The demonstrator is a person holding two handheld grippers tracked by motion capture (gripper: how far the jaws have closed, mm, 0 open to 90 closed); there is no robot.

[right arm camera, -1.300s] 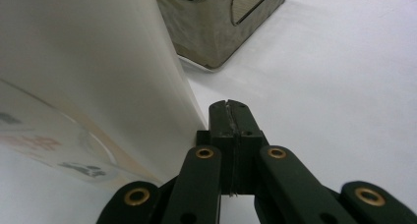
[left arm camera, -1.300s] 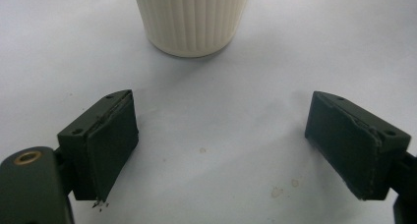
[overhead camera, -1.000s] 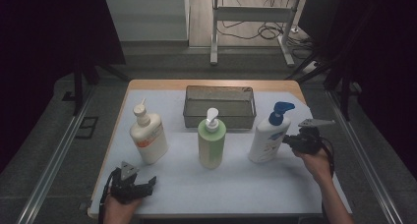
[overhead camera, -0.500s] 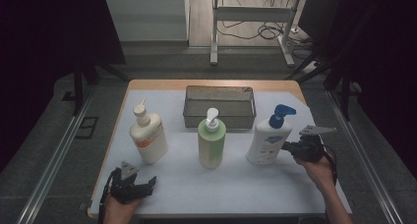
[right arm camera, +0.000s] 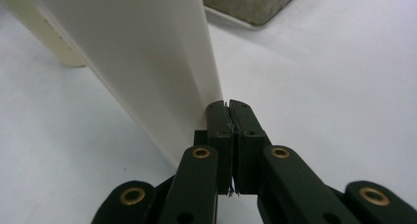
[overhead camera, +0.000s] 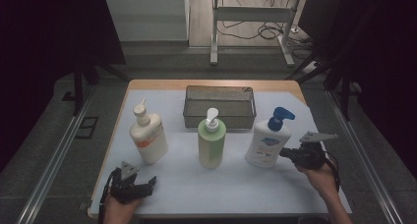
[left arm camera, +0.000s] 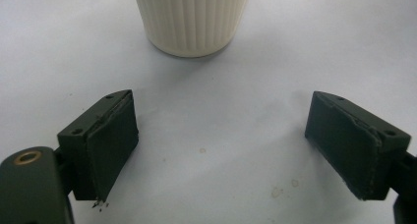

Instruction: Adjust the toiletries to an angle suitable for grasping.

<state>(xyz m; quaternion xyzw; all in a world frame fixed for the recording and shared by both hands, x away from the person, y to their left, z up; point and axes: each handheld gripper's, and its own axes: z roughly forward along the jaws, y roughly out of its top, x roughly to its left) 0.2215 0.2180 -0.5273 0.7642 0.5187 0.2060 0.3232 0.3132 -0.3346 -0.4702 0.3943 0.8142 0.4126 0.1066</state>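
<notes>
Three pump bottles stand in a row on the white mat: a cream one with an orange label (overhead camera: 147, 138), a green one (overhead camera: 212, 144) and a white one with a blue pump (overhead camera: 265, 143). My right gripper (overhead camera: 283, 154) is shut with nothing between its jaws, and its tips touch the white bottle's lower right side. Up close, the right gripper (right arm camera: 228, 107) presses against the white bottle (right arm camera: 147, 52). My left gripper (overhead camera: 149, 182) rests open near the front left edge. The ribbed base of the cream bottle (left arm camera: 192, 17) stands ahead of the left gripper (left arm camera: 221, 135).
A dark wire-mesh basket (overhead camera: 219, 119) sits behind the green bottle at the back of the table. Its corner (right arm camera: 251, 3) and the green bottle (right arm camera: 49, 37) flank the white bottle. The white mat (overhead camera: 221, 184) is bare in front of the bottles.
My right gripper has moved down and left toward the white bottle until its shut tips meet the bottle's side. The left gripper has stayed still.
</notes>
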